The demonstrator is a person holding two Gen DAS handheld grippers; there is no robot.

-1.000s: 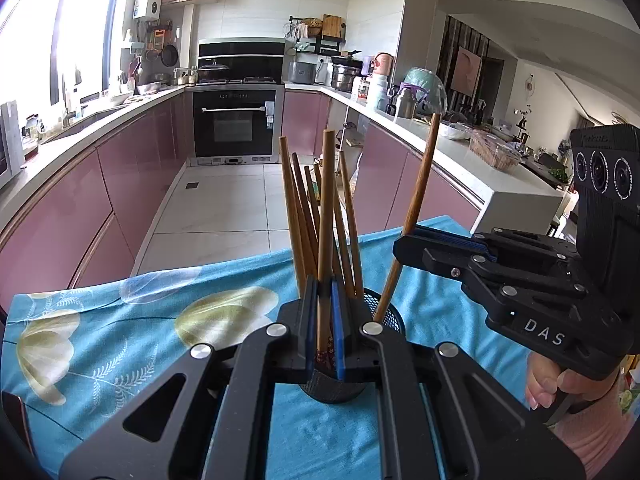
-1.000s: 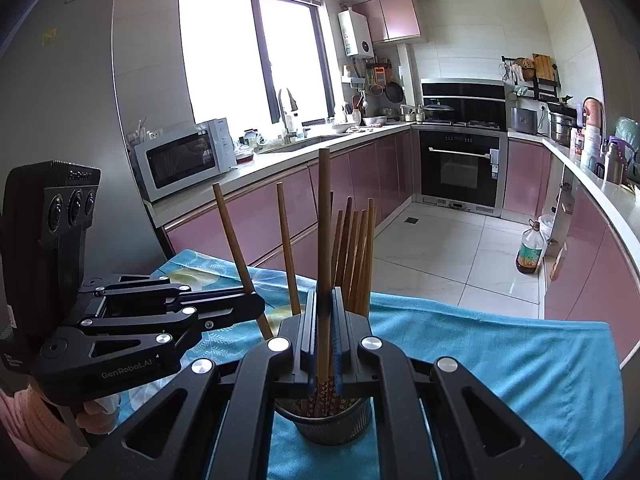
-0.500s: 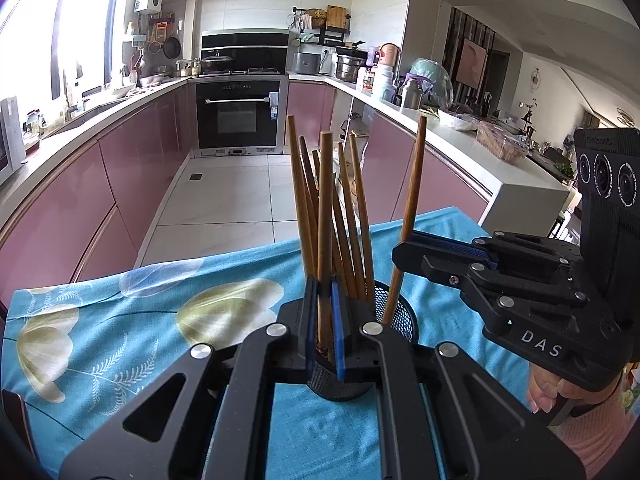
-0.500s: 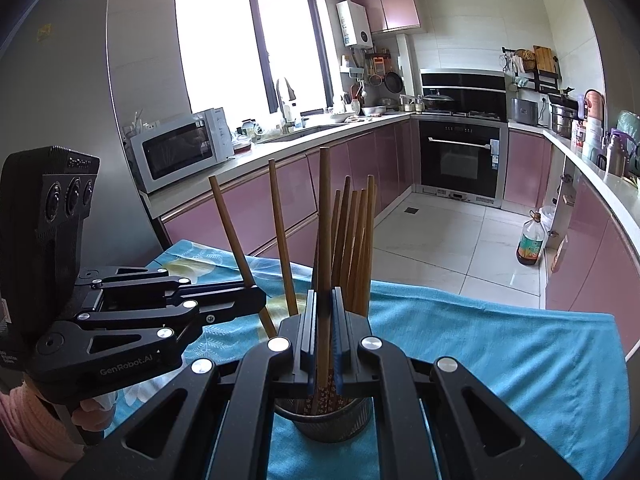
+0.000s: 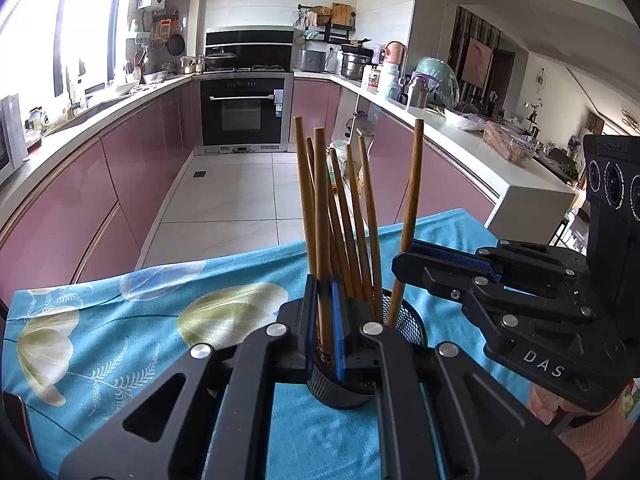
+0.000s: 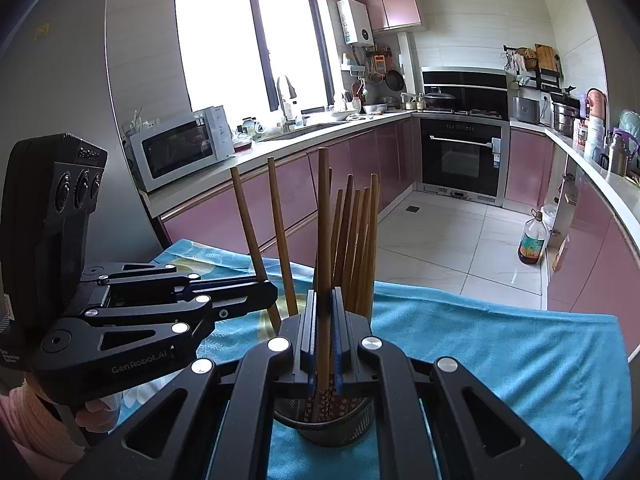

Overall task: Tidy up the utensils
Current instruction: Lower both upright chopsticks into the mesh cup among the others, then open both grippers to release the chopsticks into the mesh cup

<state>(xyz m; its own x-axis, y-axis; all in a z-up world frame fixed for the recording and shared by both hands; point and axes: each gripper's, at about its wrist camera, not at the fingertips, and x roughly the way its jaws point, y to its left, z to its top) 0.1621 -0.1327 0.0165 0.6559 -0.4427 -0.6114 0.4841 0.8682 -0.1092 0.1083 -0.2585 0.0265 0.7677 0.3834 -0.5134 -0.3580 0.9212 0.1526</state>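
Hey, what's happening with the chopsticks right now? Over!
Left gripper shut on chopstick. Right gripper shut on another. Both over mesh holder. Nothing blocking.

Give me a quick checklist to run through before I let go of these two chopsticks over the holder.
1. Left gripper clamped on the left-hand chopstick: ok.
2. Right gripper clamped on the right-hand chopstick: ok.
3. Lower ends of both held chopsticks inside the mouth of the holder: ok.
4. Those ends resting on the holder's bottom: cannot tell, hidden by the fingers and mesh.
5. Holder upright on the cloth: ok.
6. Gap between the two grippers, so they can open without touching: ok.
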